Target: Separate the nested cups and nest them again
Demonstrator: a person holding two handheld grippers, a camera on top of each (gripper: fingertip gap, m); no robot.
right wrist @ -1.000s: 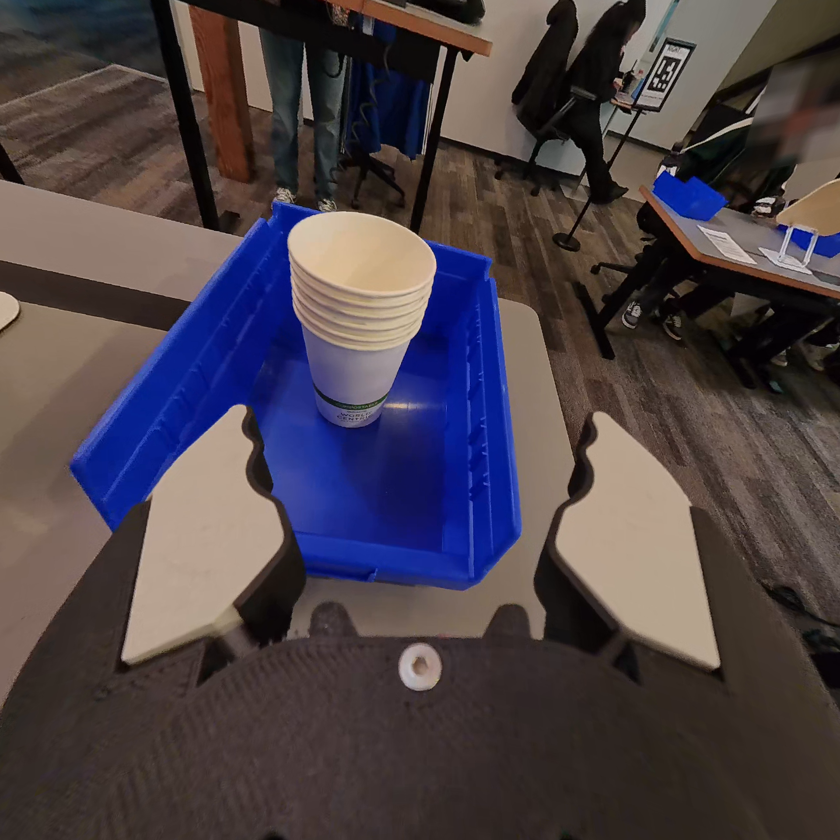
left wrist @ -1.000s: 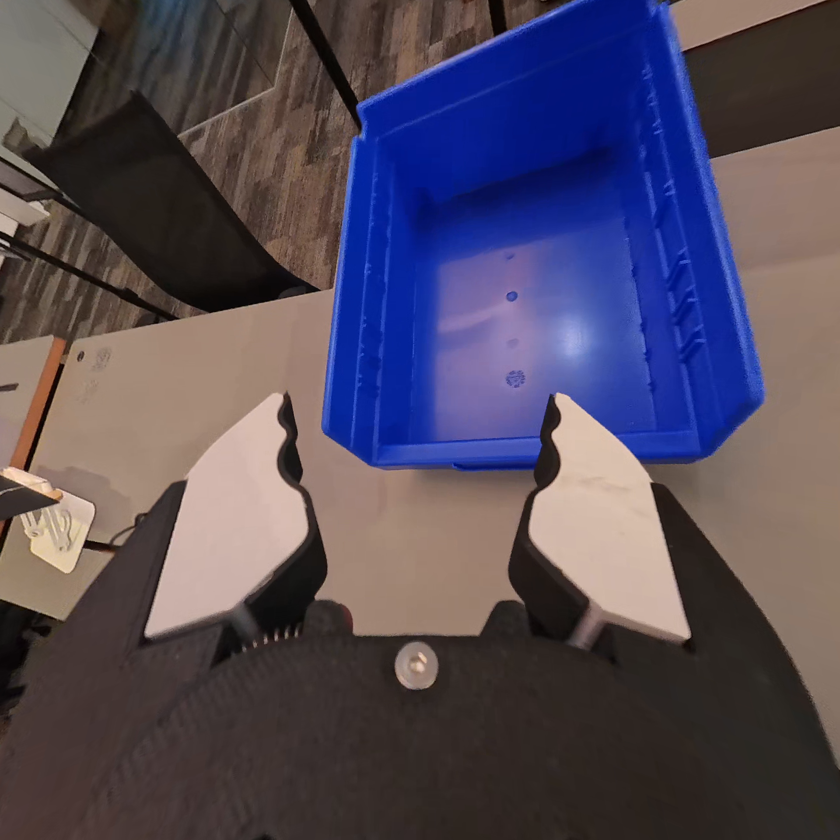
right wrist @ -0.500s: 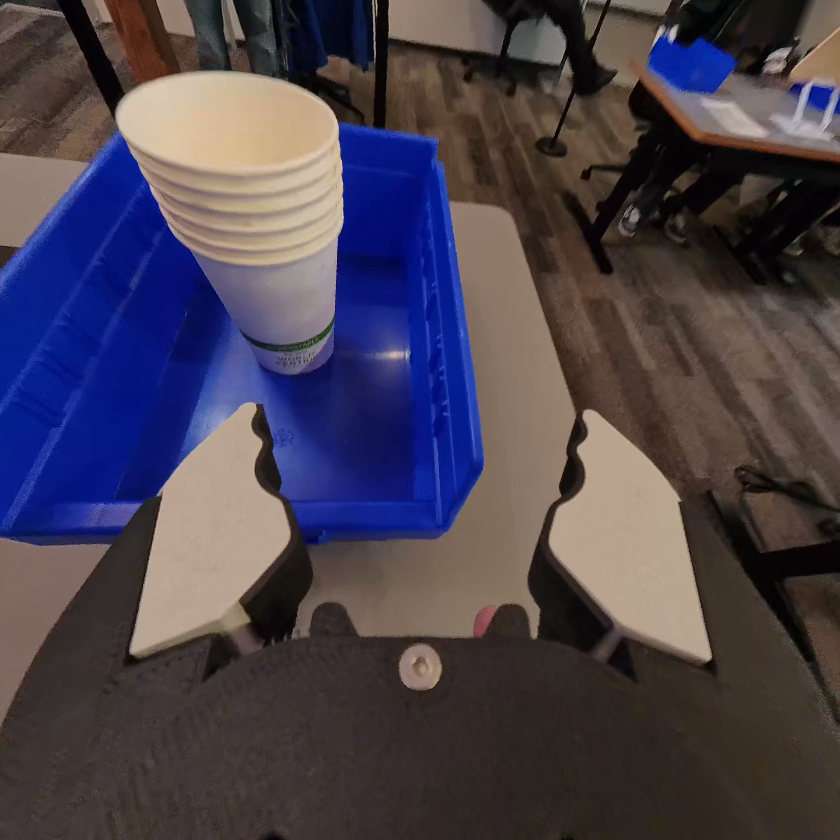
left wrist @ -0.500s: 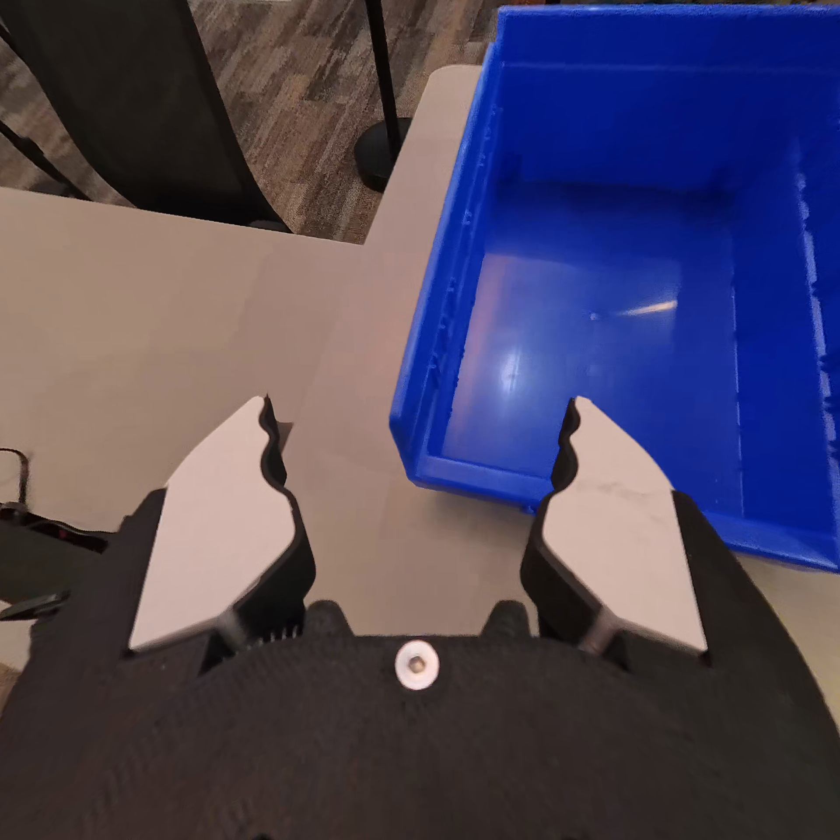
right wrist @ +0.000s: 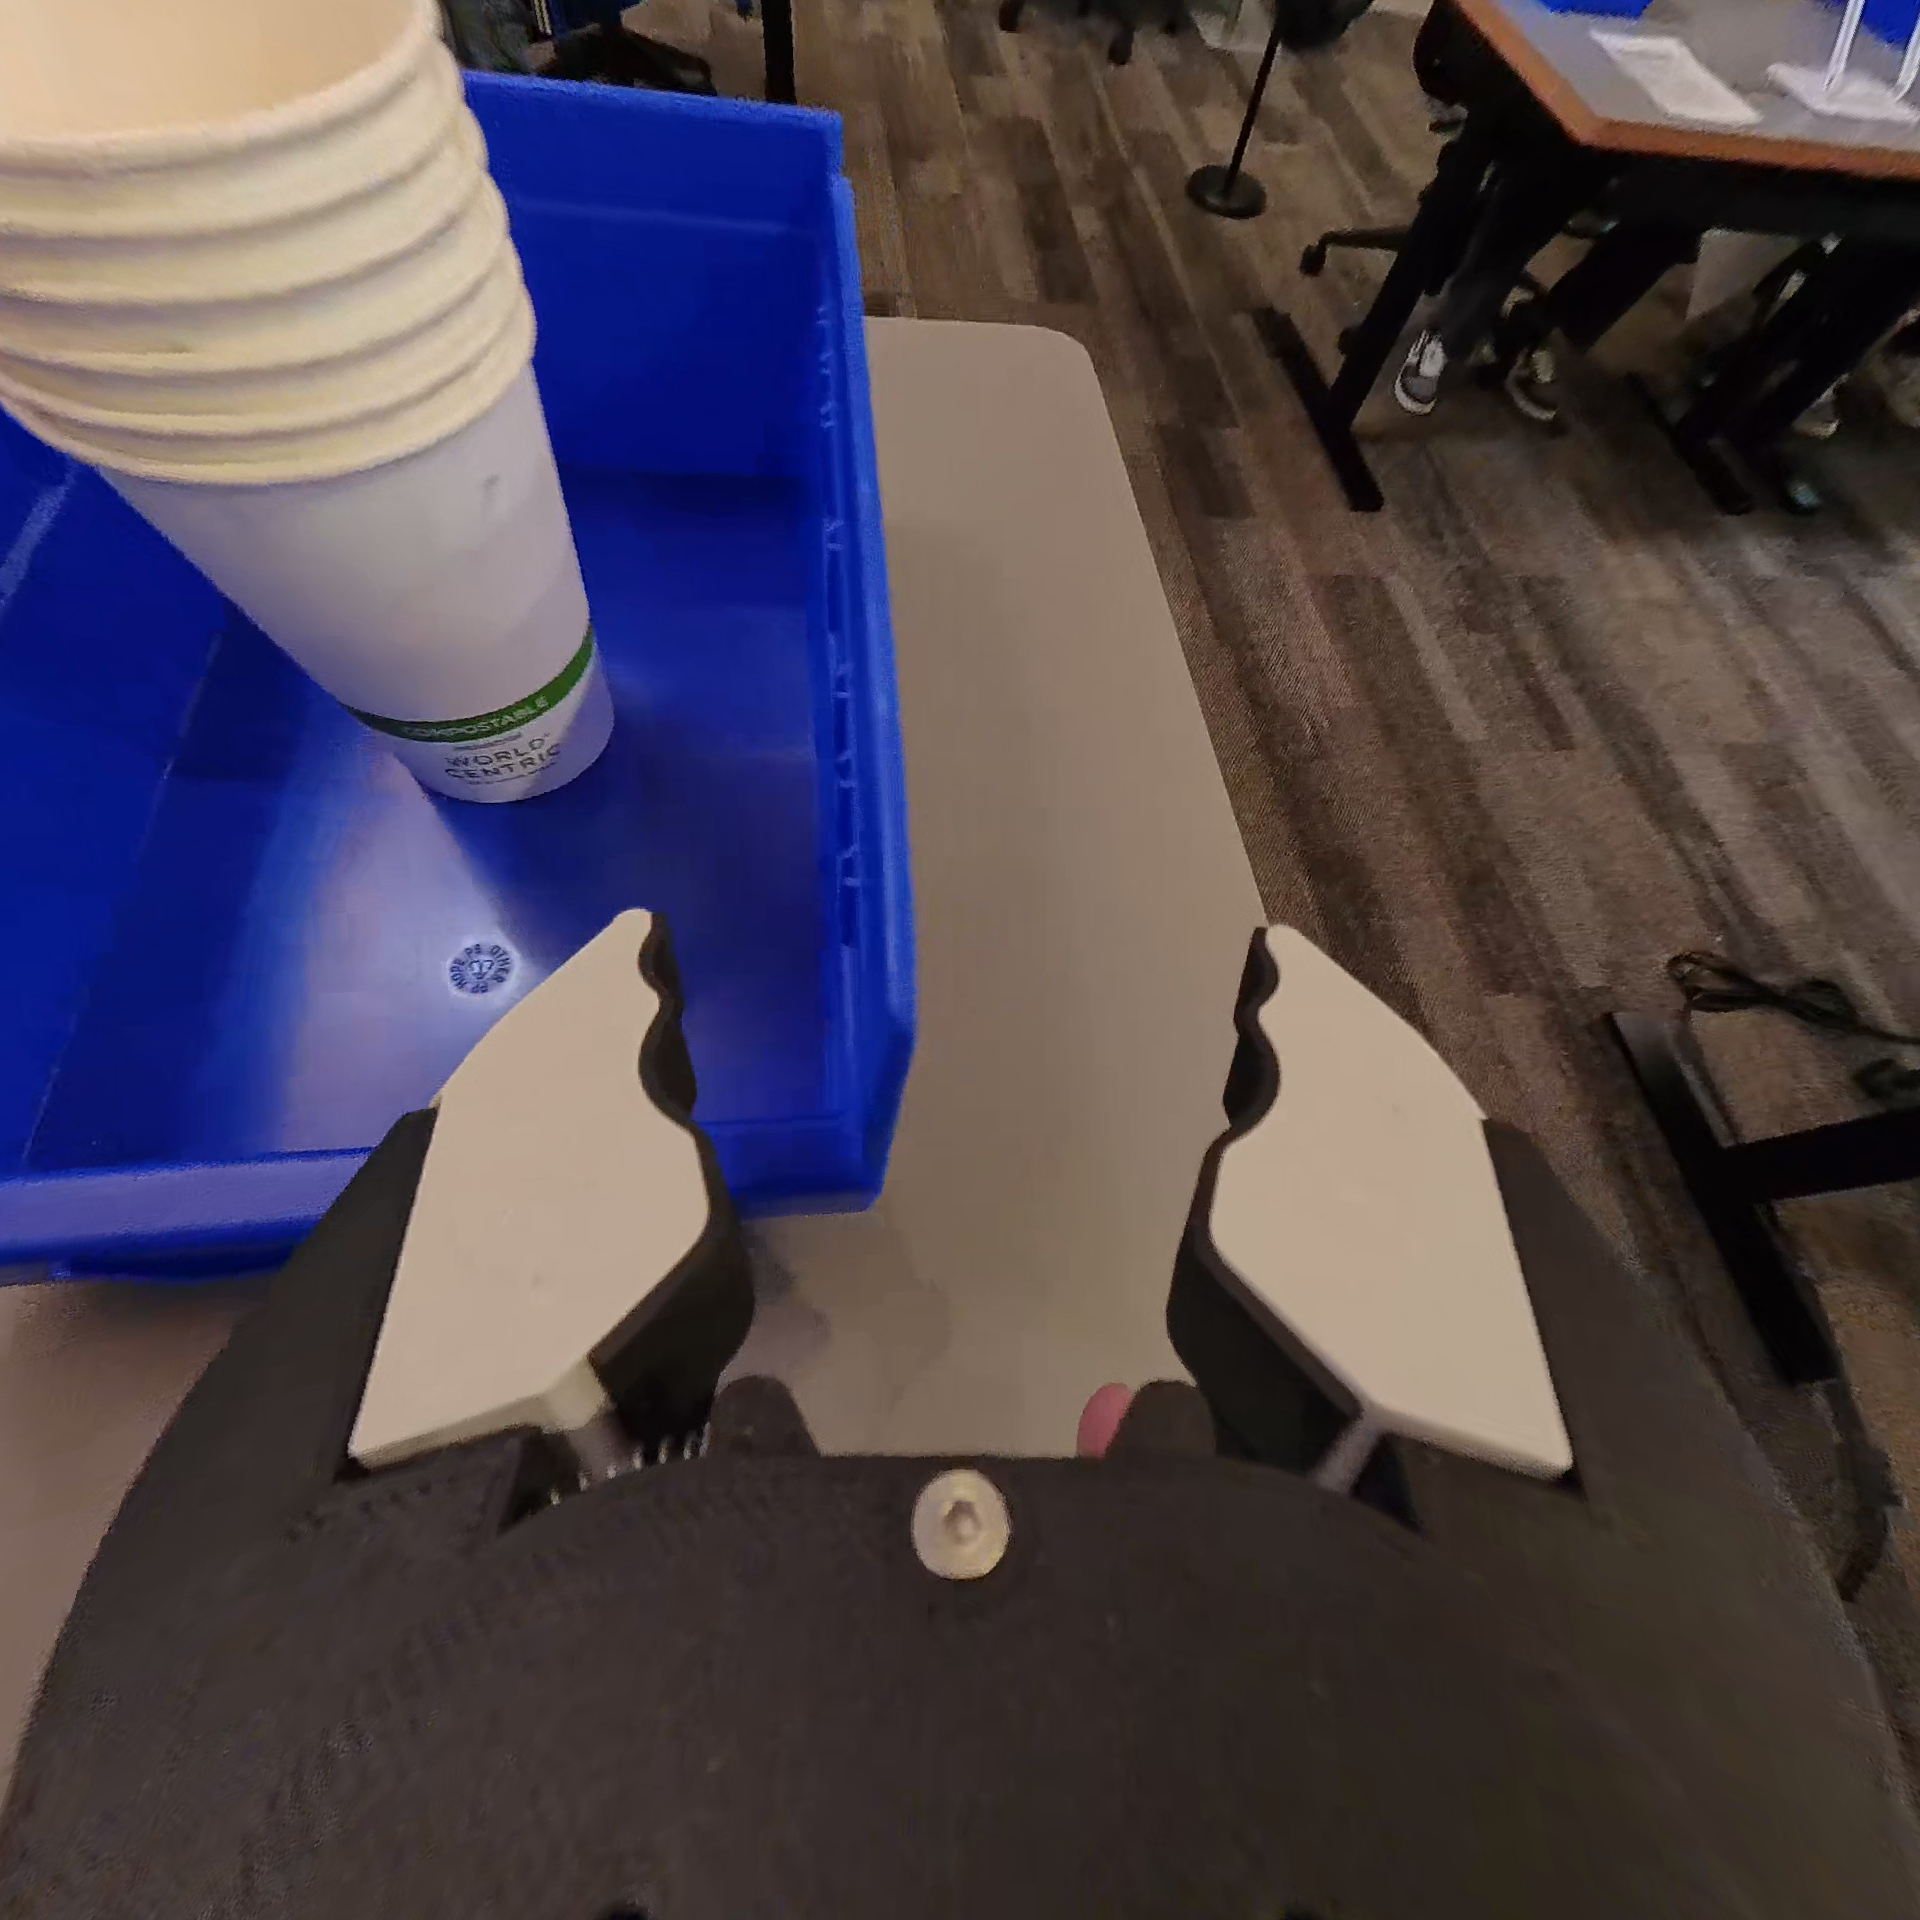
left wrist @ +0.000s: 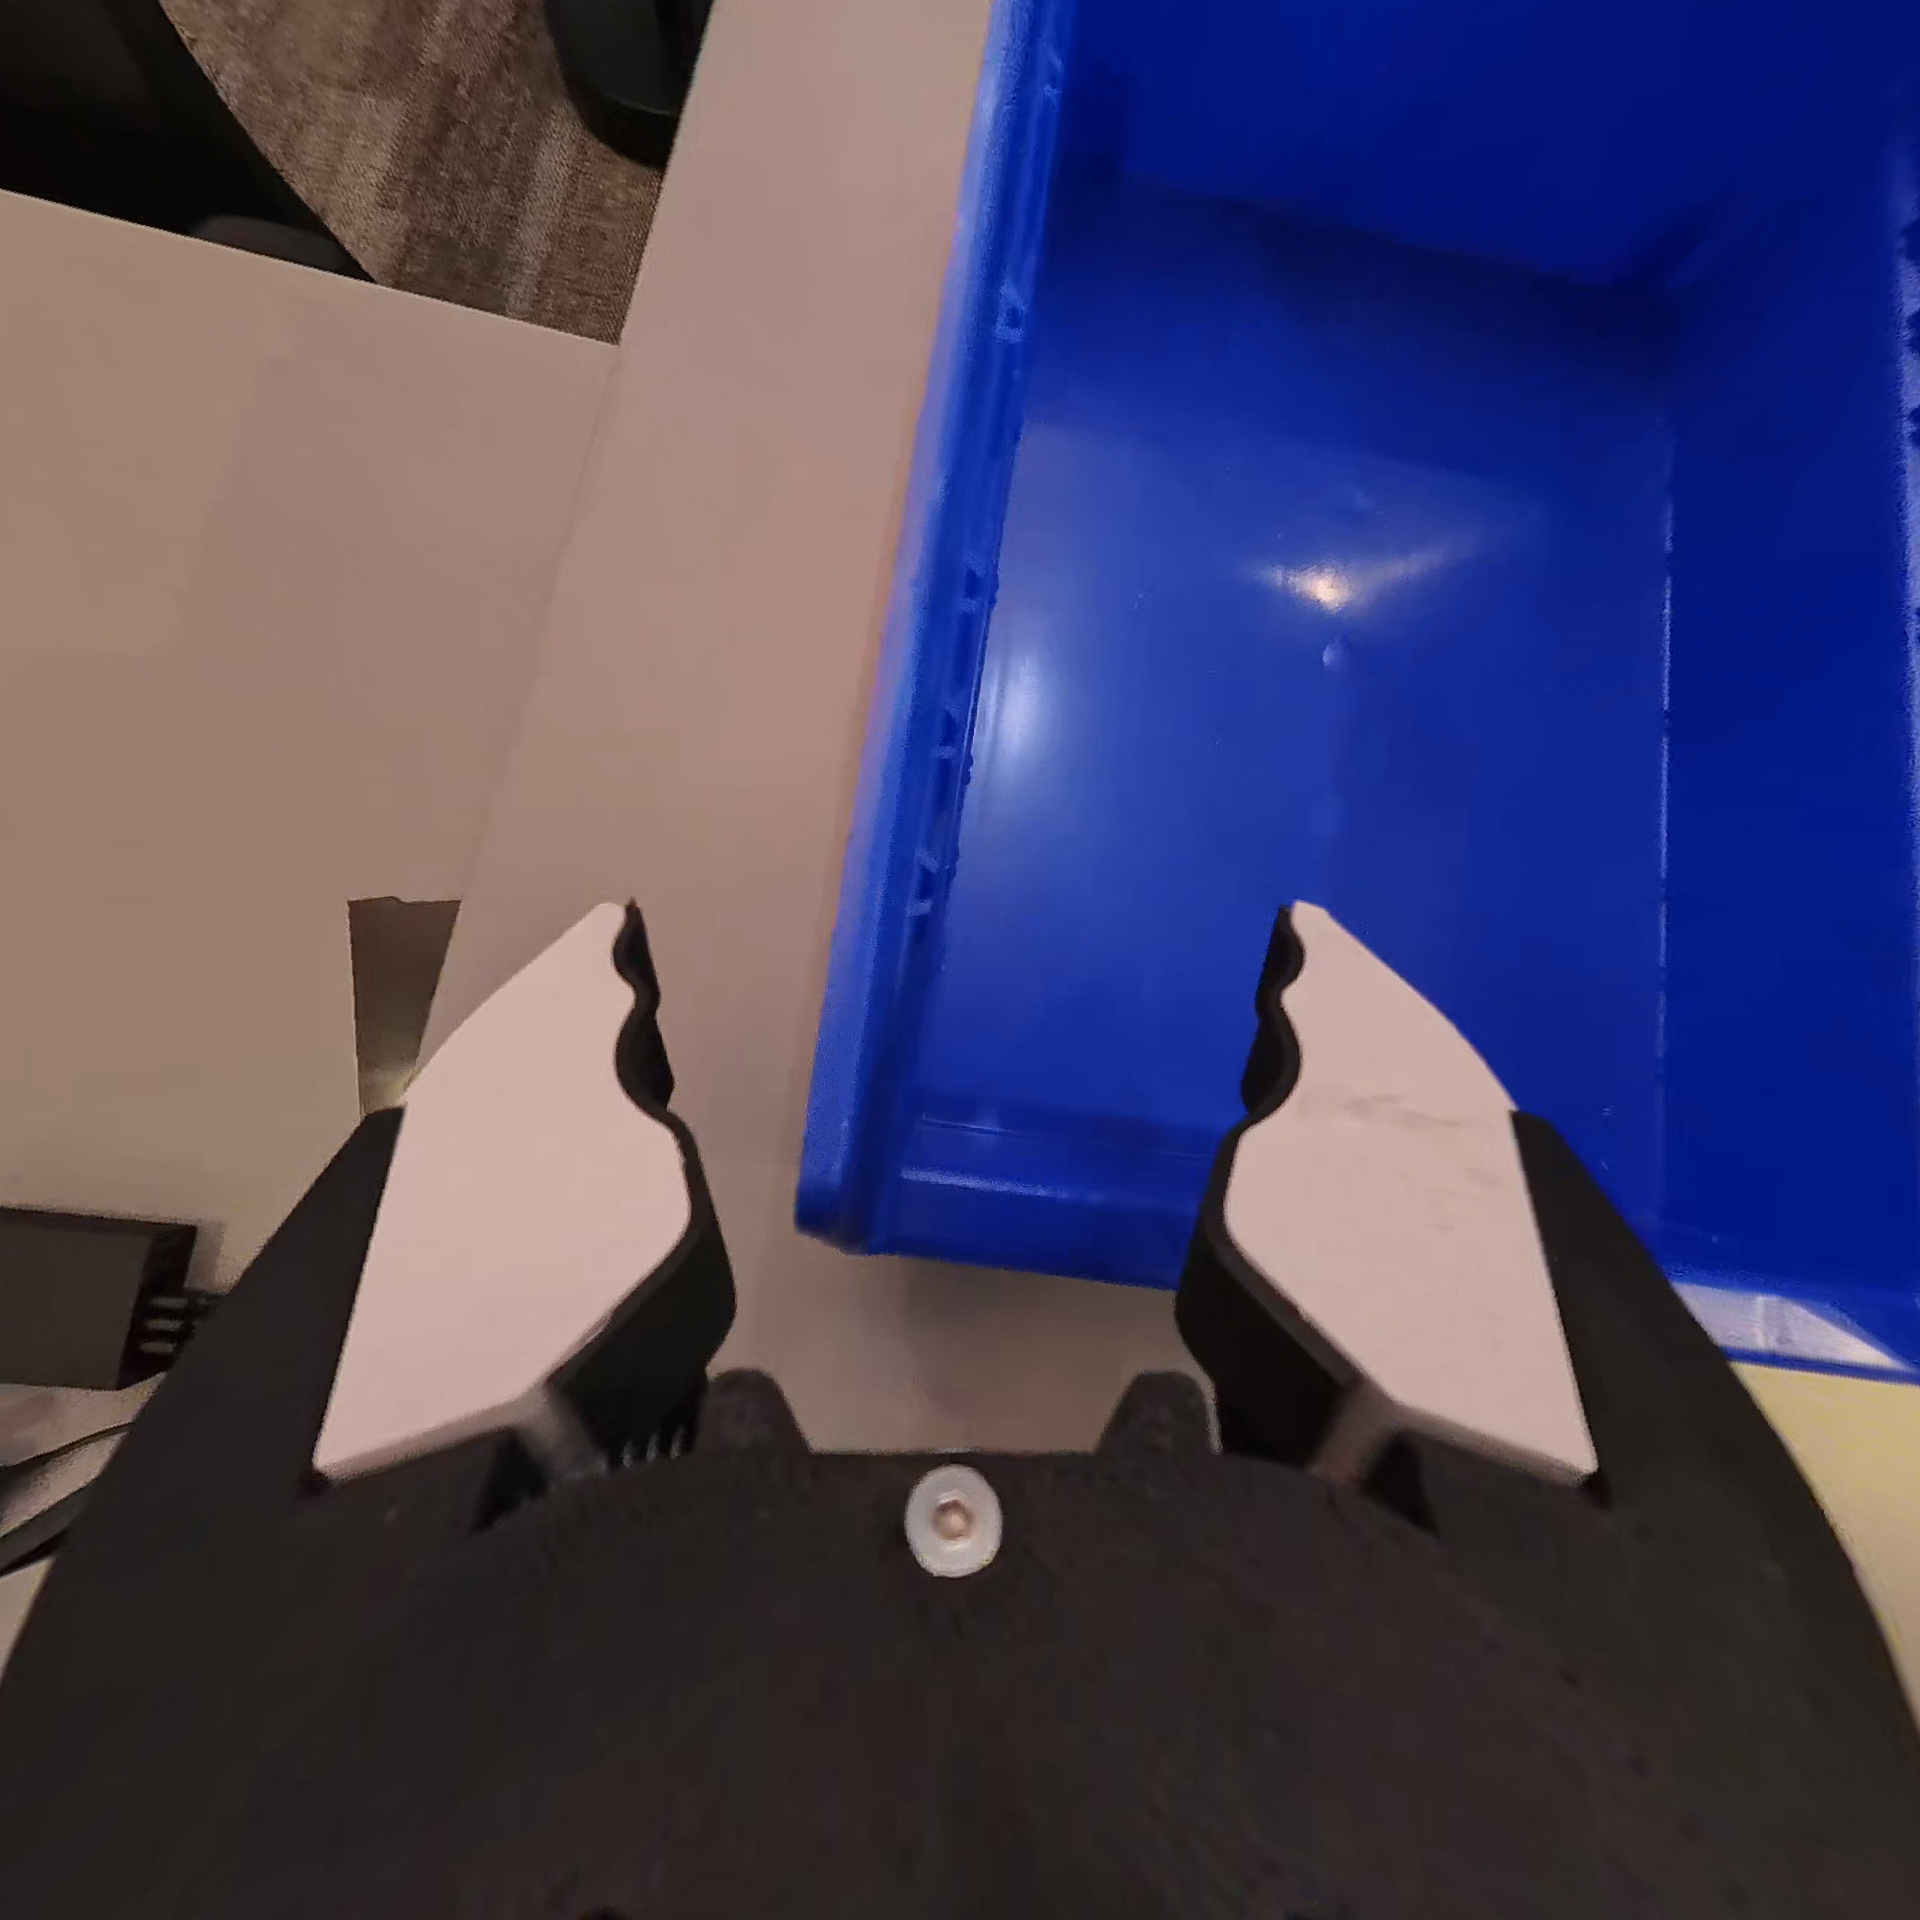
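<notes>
A stack of several nested white paper cups (right wrist: pixel 343 457) with a green band near the base stands upright in a blue bin (right wrist: pixel 665 520) at the upper left of the right wrist view. My right gripper (right wrist: pixel 951 930) is open and empty, above the bin's right wall and the grey table (right wrist: pixel 1039 727), to the right of the cups. In the left wrist view a second blue bin (left wrist: pixel 1351 675) has nothing in it. My left gripper (left wrist: pixel 956 914) is open and empty, astride that bin's left wall near its front corner.
The table's right edge (right wrist: pixel 1174 644) drops to a wood-pattern floor. A desk (right wrist: pixel 1714 125) with black legs and a person's shoes stand at the far right. A dark box (left wrist: pixel 94 1309) and a cable lie at the left of the left wrist view. About 100 cm separates my left fingertips from my right.
Both grippers moved closer to their bins. The cup stack slid to the upper left of the right view and looms larger. The right jaws narrowed a little and stay open.
</notes>
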